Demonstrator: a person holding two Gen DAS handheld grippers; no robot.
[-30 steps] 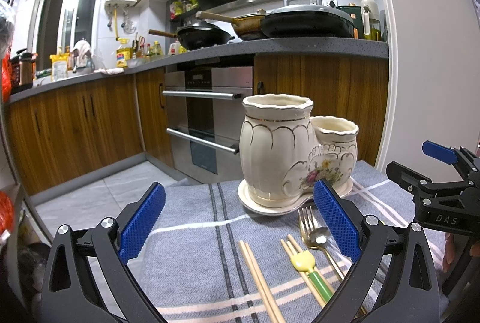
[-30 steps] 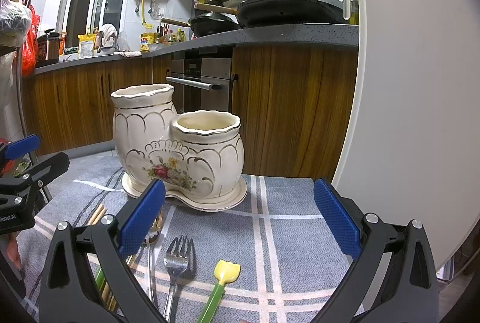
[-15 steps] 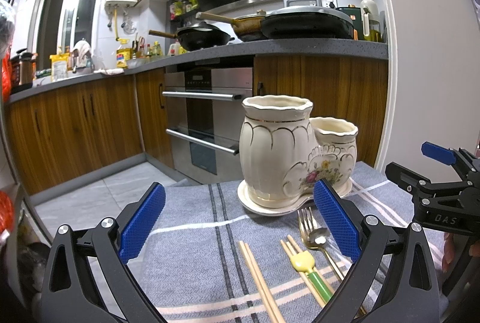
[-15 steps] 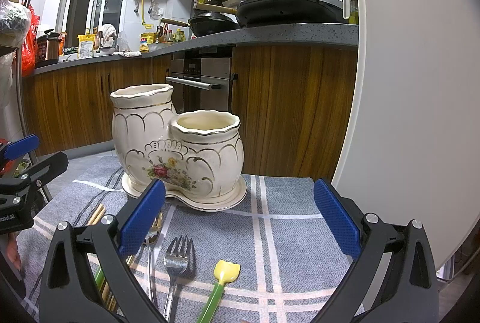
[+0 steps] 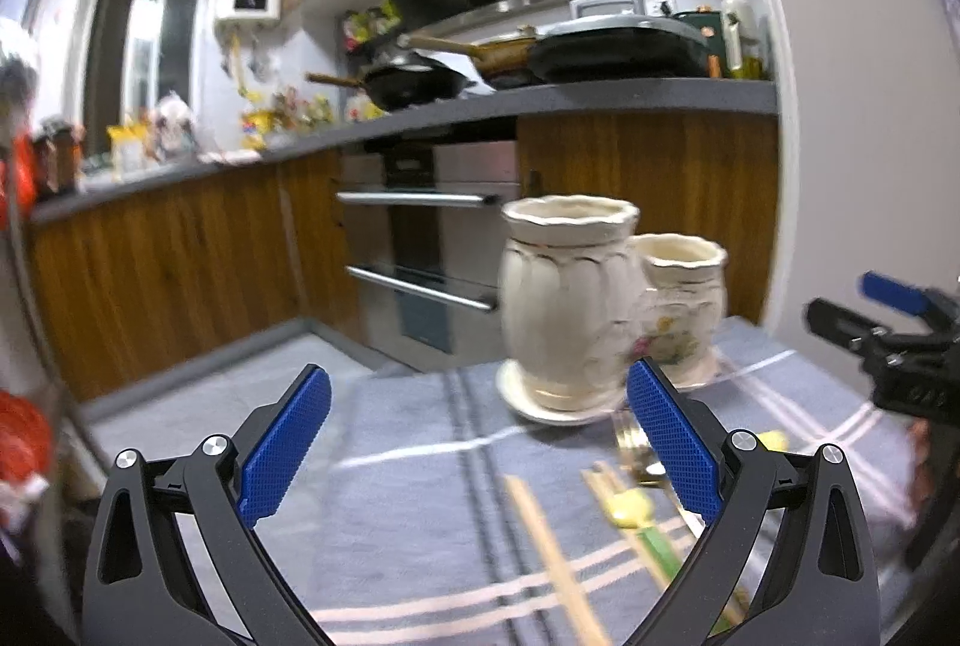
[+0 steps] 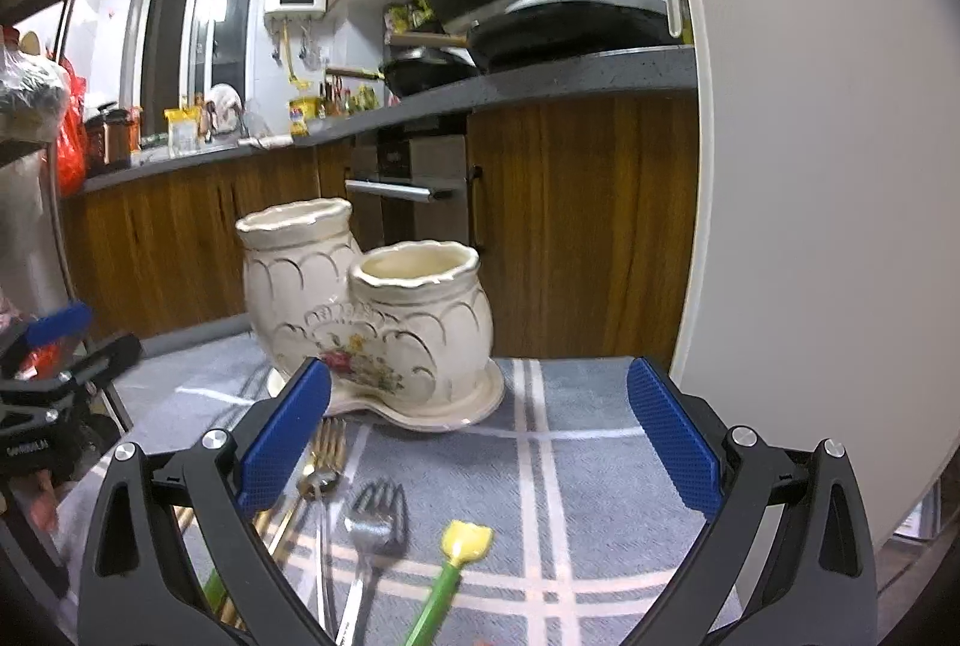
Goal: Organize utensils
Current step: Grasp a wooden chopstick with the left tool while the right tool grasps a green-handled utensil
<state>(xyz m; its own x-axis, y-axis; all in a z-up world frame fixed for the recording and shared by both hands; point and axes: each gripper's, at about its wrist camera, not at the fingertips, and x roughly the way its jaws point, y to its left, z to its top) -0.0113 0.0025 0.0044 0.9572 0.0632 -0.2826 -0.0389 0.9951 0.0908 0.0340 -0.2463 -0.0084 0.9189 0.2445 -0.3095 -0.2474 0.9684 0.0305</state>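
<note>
Both grippers are held spread wide with nothing pinched, left gripper (image 5: 477, 439) and right gripper (image 6: 477, 439) alike. Utensils are seen lying flat on the grey striped cloth (image 6: 588, 406): a silver fork (image 6: 372, 526), a gold fork (image 6: 330, 442), a green-handled yellow spoon (image 6: 462, 544) and wooden chopsticks (image 5: 552, 550). Just behind them the cream double-pot holder (image 6: 384, 322) is parked, both pots looking empty so far. Compared with half a second ago, the left view is now smeared and shifted, so a move by the left gripper is probably being started, while the right view is only nudged closer. Nothing is sorted yet, a first pick-up is likely being lined up
</note>
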